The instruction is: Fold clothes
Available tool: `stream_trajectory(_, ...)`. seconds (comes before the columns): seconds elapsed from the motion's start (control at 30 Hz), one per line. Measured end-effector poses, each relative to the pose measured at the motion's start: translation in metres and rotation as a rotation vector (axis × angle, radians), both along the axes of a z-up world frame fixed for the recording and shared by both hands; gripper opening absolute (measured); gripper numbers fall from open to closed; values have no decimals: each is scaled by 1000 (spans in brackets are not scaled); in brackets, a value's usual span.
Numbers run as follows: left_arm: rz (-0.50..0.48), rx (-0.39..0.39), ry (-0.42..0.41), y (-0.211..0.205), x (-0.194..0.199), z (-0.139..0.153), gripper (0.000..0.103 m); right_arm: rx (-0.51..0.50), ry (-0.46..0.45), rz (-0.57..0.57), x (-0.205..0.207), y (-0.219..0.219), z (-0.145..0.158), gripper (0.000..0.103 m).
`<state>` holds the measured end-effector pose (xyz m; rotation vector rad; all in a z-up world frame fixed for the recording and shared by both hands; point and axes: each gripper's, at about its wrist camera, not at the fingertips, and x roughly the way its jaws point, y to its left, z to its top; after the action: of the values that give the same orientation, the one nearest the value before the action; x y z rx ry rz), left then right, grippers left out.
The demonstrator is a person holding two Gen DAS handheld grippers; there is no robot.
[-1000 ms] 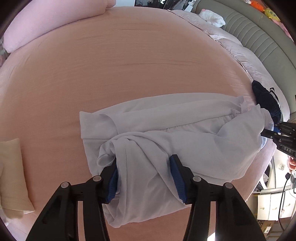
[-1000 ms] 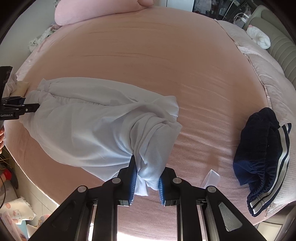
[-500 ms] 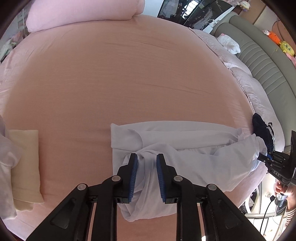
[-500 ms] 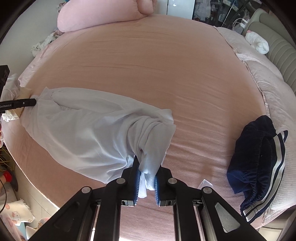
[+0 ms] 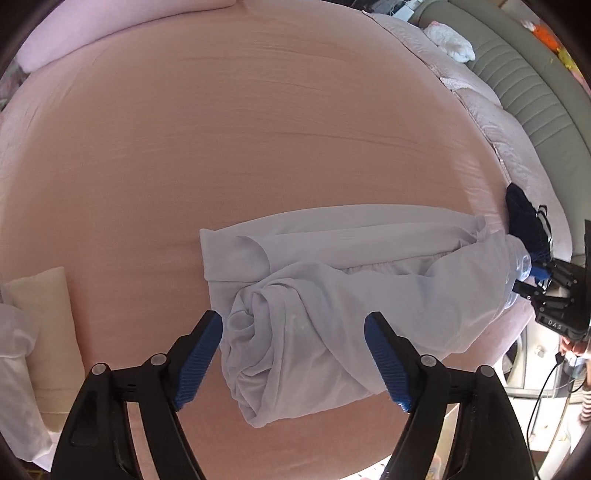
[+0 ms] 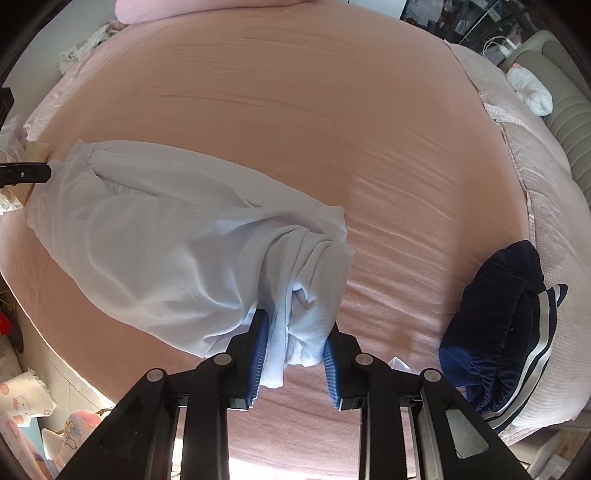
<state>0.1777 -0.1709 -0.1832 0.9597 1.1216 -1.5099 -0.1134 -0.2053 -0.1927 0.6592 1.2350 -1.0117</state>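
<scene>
The near ends of the pale blue garment bunch into folds under both claws, so what kind of clothing it is cannot be told, and the bed's near edge is hidden behind the claw arms. Beyond the claws stretches the pink bed; a dark navy garment with white stripes lies to the right of the right claw, folded cream cloth to the left of the left claw, and a pink pillow at the far end. The left claw has just been opening and stands wide, its blue pads clear of the bunched cloth between them. The right claw has also just been opening; a hanging fold sits between its pads, brushing them but not pinched.
</scene>
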Motion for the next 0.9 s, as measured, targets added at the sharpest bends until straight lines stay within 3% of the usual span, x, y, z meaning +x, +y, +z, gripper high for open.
stream_trajectory(0.1, -85, 2, -117, 0, -12, 2, 79, -20, 41, 44, 6, 1, 6, 50)
stream_trajectory(0.23, -177, -24, -253, 0, -25, 7, 79, -73, 158, 141, 21, -2, 17, 54)
stream_trajectory(0.33, -213, -19, -274, -4, -28, 8, 79, -105, 212, 216, 29, -4, 26, 54)
stream_trajectory(0.5, -207, 39, -219, -14, -30, 0, 79, -82, 150, 225, 34, -20, 38, 54)
stream_trajectory(0.7, -147, 99, -171, -24, -29, -17, 79, -5, 26, 104, 25, -53, 34, 54)
stream_trajectory(0.8, -104, 126, -147, -25, -22, -29, 78, 56, 6, 44, 21, -65, 23, 54)
stream_trajectory(0.83, -93, 139, -119, -24, -20, -33, 77, 78, -9, 36, 20, -67, 18, 54)
stream_trajectory(0.9, -88, 152, -69, -18, -16, -39, 60, 122, -41, 24, 17, -68, 9, 54)
